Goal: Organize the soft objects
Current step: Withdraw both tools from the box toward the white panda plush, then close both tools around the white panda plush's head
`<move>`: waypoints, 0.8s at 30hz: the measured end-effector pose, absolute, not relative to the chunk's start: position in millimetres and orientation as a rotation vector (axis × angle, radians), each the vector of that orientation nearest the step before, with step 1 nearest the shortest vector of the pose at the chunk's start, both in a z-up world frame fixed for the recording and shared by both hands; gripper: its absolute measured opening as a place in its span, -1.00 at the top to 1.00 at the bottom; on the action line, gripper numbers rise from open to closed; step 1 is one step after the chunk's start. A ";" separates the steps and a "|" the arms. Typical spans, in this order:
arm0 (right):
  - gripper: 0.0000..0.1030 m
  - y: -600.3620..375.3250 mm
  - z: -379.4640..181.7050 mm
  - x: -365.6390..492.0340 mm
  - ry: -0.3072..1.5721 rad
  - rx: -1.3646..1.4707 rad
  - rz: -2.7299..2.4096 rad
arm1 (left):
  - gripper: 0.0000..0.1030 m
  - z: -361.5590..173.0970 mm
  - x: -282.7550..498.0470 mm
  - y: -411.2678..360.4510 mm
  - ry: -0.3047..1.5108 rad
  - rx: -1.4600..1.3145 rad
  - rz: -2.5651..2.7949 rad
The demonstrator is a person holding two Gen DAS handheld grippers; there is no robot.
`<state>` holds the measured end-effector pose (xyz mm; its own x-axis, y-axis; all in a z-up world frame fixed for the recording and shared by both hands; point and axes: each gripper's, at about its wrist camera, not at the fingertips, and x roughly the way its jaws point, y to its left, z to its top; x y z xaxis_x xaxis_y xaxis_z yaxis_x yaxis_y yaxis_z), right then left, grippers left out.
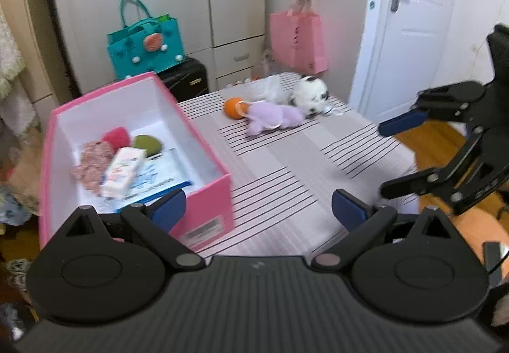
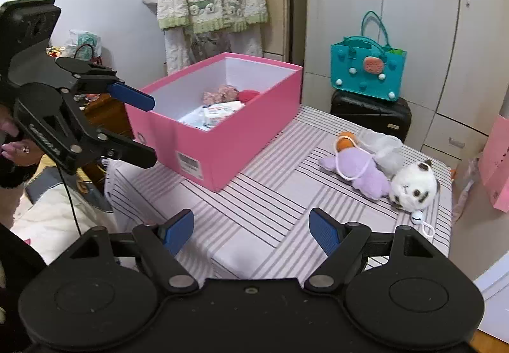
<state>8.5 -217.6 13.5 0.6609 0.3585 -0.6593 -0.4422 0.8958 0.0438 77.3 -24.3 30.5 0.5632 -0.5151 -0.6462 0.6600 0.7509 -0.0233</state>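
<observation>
Hovering over the striped table, both grippers have their blue pads spread wide with nothing between them. The left gripper (image 1: 258,210) sits close to the near corner of the pink box (image 1: 210,194), and the right gripper (image 2: 251,230) hangs over bare tablecloth (image 2: 254,194), so neither is touching anything yet

Moving outward, the soft stuff is bunched up at the far corner of the table, well apart from both sets of fingers: a purple plush (image 2: 359,170) with a white cord looped over it, a small orange ball (image 1: 233,107) right beside it, and a black and white cat plush (image 2: 413,186) touching the purple one, with something whitish and crumpled behind them that I can't make out. The box already has a few things inside, like a red pouch (image 1: 116,136) and a small carton (image 1: 122,173)

My guess on handling: these toys are light and squishy, so they'll cave in under the pads and not slip much. I'd pinch the purple one across its fat middle, not by the cord, since the cord may tie it to the ball and drag that along. The cat looks round, so go for the head's widest part
</observation>
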 end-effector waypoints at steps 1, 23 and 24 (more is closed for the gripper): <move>-0.61 -221.1 10.3 8.6 0.713 -0.127 0.446 | -0.93 28.4 77.3 -28.9 0.680 0.217 -0.718; -0.59 -267.7 -61.8 69.4 0.624 -0.276 0.322 | -0.92 -9.6 128.4 -127.0 0.584 0.151 -0.760; -0.59 -271.8 -63.7 74.9 0.626 -0.263 0.321 | -0.92 -14.0 133.6 -130.3 0.598 0.143 -0.757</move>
<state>74.9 -271.8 -63.7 0.7640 0.2136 -0.6088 -0.3704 0.9179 -0.1427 133.6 -130.3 -14.0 0.5703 -0.6035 -0.5573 0.6823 0.7258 -0.0876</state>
